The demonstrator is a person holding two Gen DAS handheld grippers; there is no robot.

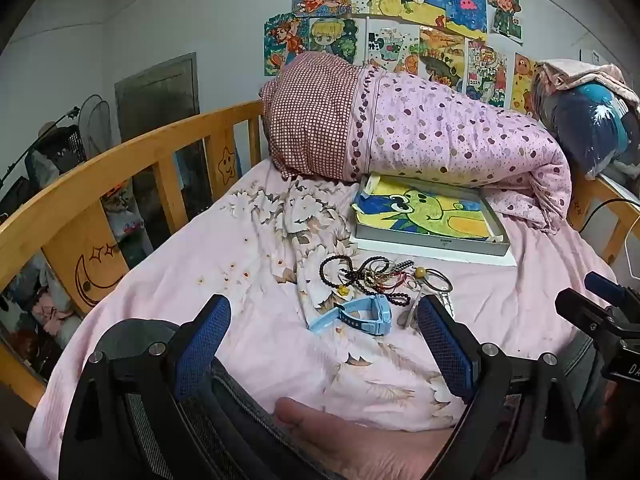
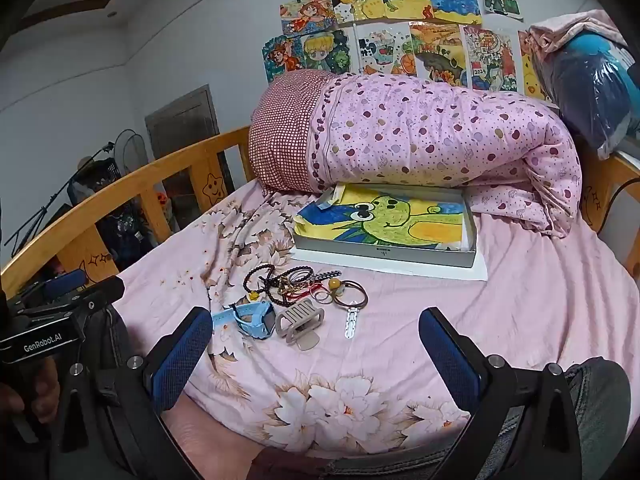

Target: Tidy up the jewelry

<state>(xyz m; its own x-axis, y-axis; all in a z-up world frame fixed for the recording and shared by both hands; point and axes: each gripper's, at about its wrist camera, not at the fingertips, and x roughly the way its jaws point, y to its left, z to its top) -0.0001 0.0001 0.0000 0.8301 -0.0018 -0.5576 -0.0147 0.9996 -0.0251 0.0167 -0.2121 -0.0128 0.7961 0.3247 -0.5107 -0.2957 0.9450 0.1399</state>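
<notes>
Beaded bracelets (image 2: 260, 276) beside ribbed plastic hair claw (image 2: 299, 320) on floral sheet (image 2: 540, 312)

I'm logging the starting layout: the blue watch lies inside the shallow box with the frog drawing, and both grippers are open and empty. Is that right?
Not quite. The blue watch lies on the pink bedsheet among the jewelry, nearer than the shallow box, not inside it; the right wrist view shows this. The left gripper and right gripper are indeed open and empty.

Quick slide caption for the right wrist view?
Open right tool hovers before watch, hair clip and bracelets on pink sheet, near box.
</notes>
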